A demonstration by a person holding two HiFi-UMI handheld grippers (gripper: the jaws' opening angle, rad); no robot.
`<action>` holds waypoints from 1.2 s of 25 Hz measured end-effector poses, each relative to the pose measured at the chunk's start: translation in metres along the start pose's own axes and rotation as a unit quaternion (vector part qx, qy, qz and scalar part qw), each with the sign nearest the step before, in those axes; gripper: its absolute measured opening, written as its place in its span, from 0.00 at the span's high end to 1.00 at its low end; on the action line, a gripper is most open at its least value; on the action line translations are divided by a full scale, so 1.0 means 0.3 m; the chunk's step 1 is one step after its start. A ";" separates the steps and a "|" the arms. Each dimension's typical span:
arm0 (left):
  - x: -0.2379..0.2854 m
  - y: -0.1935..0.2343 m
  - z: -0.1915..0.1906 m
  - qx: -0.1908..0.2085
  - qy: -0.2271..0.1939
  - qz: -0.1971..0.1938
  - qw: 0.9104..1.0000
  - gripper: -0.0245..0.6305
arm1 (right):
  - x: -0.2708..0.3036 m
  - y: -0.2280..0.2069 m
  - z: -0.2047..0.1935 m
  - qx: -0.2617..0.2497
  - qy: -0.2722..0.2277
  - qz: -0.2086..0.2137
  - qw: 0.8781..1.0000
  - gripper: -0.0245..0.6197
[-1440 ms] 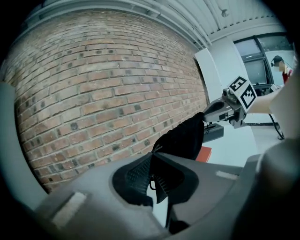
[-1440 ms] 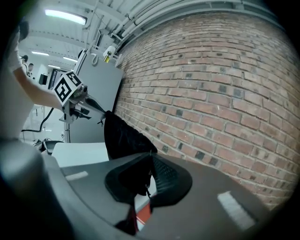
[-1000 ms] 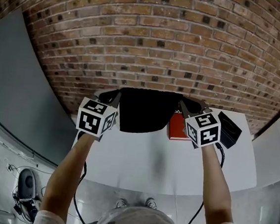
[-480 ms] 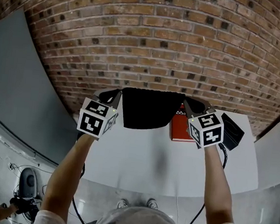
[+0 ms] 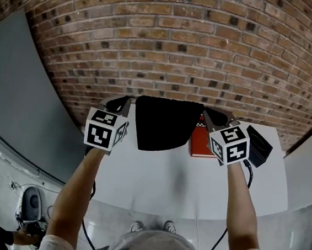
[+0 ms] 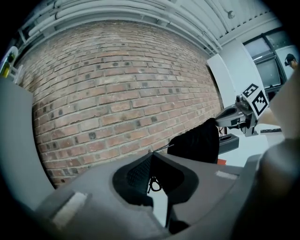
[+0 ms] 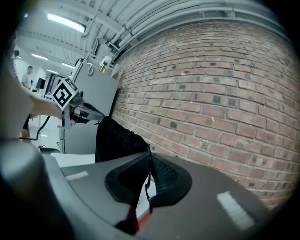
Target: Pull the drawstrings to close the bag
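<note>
A black drawstring bag (image 5: 164,122) hangs above the white table (image 5: 183,180), stretched between my two grippers in front of the brick wall. My left gripper (image 5: 126,103) is at the bag's top left corner and my right gripper (image 5: 208,115) at its top right. In the left gripper view the jaws (image 6: 152,157) are shut on a thin black drawstring (image 6: 152,180), which runs on to the bag (image 6: 197,140). In the right gripper view the jaws (image 7: 150,154) pinch the other drawstring (image 7: 147,183), with the bag (image 7: 115,138) beyond them.
A red box (image 5: 199,143) and a black box (image 5: 256,144) lie on the table behind the right gripper. A grey panel (image 5: 20,96) stands at the left. Cables hang off the table's front edge.
The left gripper has shifted slightly left and up. The bag's lower edge hangs a little lower than half a second ago. The right gripper has stayed put.
</note>
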State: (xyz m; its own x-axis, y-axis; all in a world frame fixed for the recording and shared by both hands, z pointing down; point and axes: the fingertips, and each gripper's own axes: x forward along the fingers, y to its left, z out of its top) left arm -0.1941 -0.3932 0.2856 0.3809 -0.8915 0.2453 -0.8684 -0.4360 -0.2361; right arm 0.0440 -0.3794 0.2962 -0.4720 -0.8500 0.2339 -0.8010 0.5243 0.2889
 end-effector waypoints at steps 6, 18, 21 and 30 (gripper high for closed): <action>-0.030 0.110 -0.015 -0.045 -0.007 0.033 0.998 0.96 | -0.034 -0.099 -0.018 0.034 0.000 -0.032 0.999 0.95; -0.040 0.185 -0.055 -0.077 -0.006 0.055 0.995 0.96 | -0.050 -0.171 -0.031 0.069 -0.007 -0.066 0.995 0.95; -0.047 0.203 -0.063 -0.086 -0.008 0.063 0.994 0.96 | -0.058 -0.190 -0.041 0.080 -0.007 -0.078 0.994 0.95; -0.065 0.230 -0.073 -0.097 -0.028 0.092 0.991 0.96 | -0.091 -0.233 -0.055 0.096 -0.014 -0.114 0.989 0.95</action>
State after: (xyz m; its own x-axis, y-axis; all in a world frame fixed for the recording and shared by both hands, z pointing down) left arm -0.2683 -0.4031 0.2851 0.2222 -0.9615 0.1619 -0.9675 -0.2380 -0.0856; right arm 0.1190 -0.3922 0.2848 -0.2783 -0.9477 0.1565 -0.9420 0.3011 0.1483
